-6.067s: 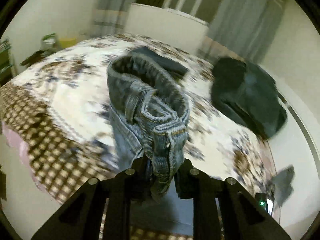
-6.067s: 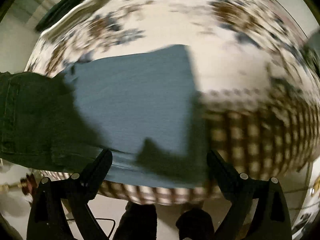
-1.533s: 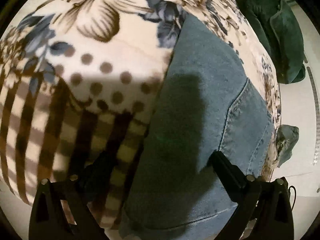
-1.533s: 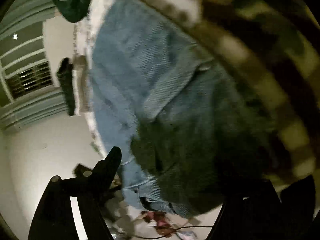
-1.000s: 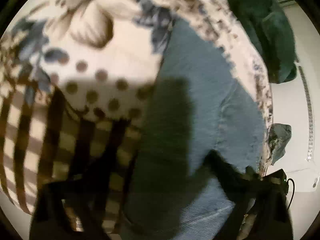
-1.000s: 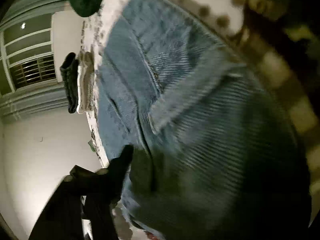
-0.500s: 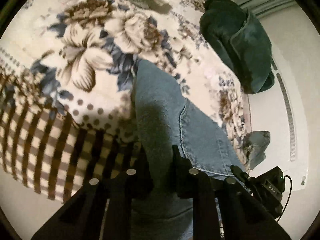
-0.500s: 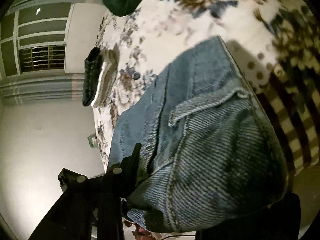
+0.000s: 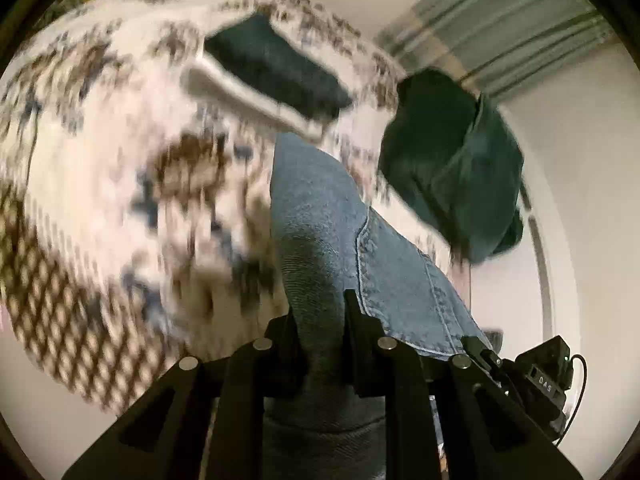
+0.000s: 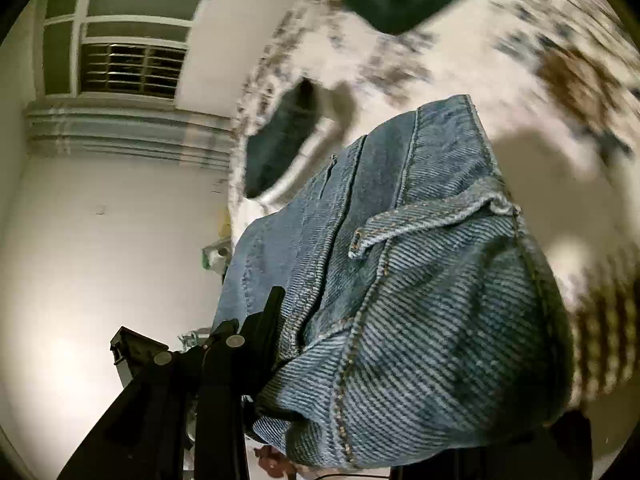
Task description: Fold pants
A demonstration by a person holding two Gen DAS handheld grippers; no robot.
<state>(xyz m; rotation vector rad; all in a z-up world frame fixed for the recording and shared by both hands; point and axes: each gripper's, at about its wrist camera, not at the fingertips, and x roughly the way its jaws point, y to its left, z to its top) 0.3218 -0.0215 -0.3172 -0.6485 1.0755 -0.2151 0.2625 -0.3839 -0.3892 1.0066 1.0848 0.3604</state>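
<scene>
The blue jeans [image 9: 320, 220] are lifted off the floral blanket [image 9: 100, 152] on the bed. My left gripper [image 9: 319, 312] is shut on a fold of the denim beside a back pocket. In the right wrist view the jeans [image 10: 420, 300] fill the frame, waistband and belt loop close to the lens. My right gripper [image 10: 400, 368] is shut on the waistband end; its left finger [image 10: 264, 320] shows and the right finger is hidden behind the cloth.
A folded dark garment on a white one [image 9: 276, 68] lies further back on the bed. A dark green bundle of clothes [image 9: 452, 160] sits at the bed's right edge. Curtains [image 9: 500, 20] and a window [image 10: 120, 40] are behind.
Both grippers have closed on the jeans and lifted them off the blanket. The view has swung up toward the far side of the bed.
</scene>
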